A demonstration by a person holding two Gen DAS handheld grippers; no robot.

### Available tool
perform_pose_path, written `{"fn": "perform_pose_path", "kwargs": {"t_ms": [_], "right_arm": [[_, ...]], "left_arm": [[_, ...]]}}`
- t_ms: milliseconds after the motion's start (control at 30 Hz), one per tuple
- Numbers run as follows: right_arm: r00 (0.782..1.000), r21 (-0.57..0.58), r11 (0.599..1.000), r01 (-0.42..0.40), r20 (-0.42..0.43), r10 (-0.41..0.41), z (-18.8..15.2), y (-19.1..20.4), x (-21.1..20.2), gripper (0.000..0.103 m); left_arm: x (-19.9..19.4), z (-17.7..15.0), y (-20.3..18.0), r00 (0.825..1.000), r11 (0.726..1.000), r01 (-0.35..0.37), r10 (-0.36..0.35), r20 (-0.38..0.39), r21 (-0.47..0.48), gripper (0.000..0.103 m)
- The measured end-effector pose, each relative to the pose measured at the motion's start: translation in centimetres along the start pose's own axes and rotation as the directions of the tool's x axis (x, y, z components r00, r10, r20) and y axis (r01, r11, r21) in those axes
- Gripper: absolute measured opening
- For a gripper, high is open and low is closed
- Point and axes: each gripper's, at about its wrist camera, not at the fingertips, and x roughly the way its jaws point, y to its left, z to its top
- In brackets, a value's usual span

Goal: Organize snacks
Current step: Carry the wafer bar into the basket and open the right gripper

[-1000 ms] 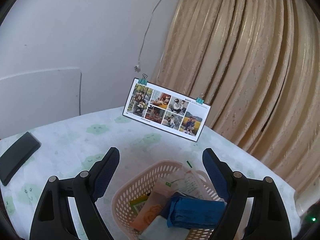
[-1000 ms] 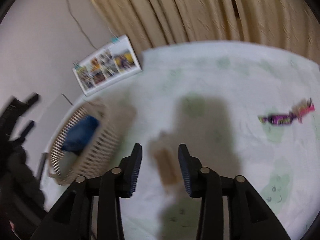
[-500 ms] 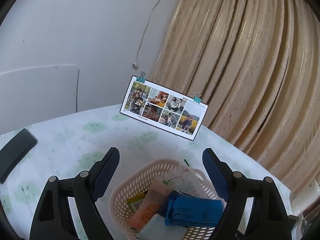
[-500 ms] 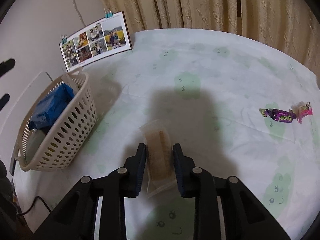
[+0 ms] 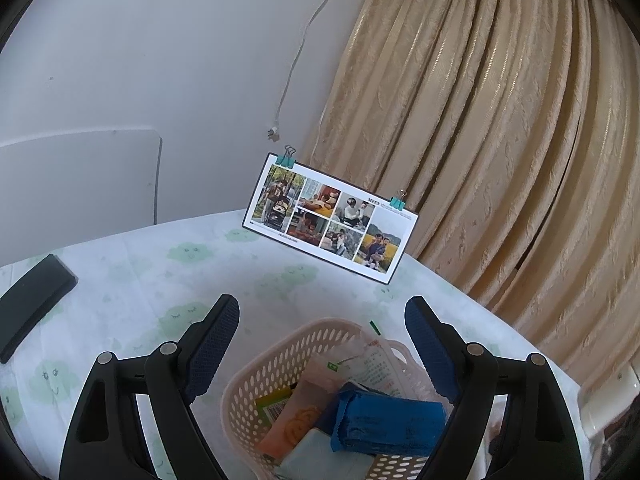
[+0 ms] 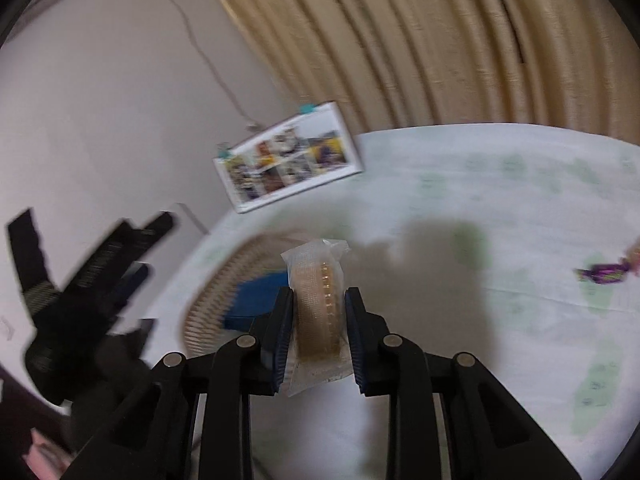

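Note:
My right gripper [image 6: 318,300] is shut on a clear-wrapped cracker packet [image 6: 318,280], lifted off the table and standing upright between the fingers. Behind it, blurred, lies the pink perforated basket [image 6: 216,280] with a blue packet [image 6: 260,294] inside. In the left wrist view the same basket [image 5: 280,356] sits just below my open left gripper [image 5: 322,316], holding a blue packet [image 5: 384,420], an orange packet [image 5: 300,416] and a white printed packet [image 5: 380,364]. A purple-wrapped candy [image 6: 604,274] lies on the tablecloth at the far right.
A photo card [image 5: 330,218] with teal clips stands at the table's back edge before a beige curtain [image 5: 500,120]. A black flat device [image 5: 32,306] lies at the left. A white chair back [image 5: 76,184] stands behind the table. The left gripper's body [image 6: 80,280] shows blurred in the right view.
The right gripper shut on the cracker packet, lifted it off the table and swung left toward the basket. The left gripper stayed open over the basket, shifting only slightly.

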Motion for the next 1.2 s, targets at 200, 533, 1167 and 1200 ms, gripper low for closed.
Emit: {"fn": "perform_pose_path", "kwargs": {"t_ms": [200,533,1167,1200], "right_arm": [[0.985,0.087,0.985,-0.150,-0.071,0.157,0.2,1.5,3.1,0.030],[0.981,0.116,0.981,-0.156,-0.098,0.168,-0.1,1.3,4.2,0.034],[0.993,0.094,0.989,-0.112,-0.020,0.114,-0.3,-0.6,2.3,0.035],[0.994,0.096,0.990,-0.104,-0.013,0.106,-0.3,-0.8,2.2,0.035]], "left_arm": [[0.0,0.1,0.4,1.000,1.000,-0.012,0.012,0.005,-0.027,0.085],[0.2,0.1,0.6,1.000,0.999,-0.008,0.008,0.004,-0.035,0.085],[0.3,-0.5,-0.3,1.000,1.000,-0.002,0.002,-0.013,0.003,0.085],[0.4,-0.6,-0.4,1.000,1.000,-0.004,0.004,-0.014,0.009,0.085]]}}
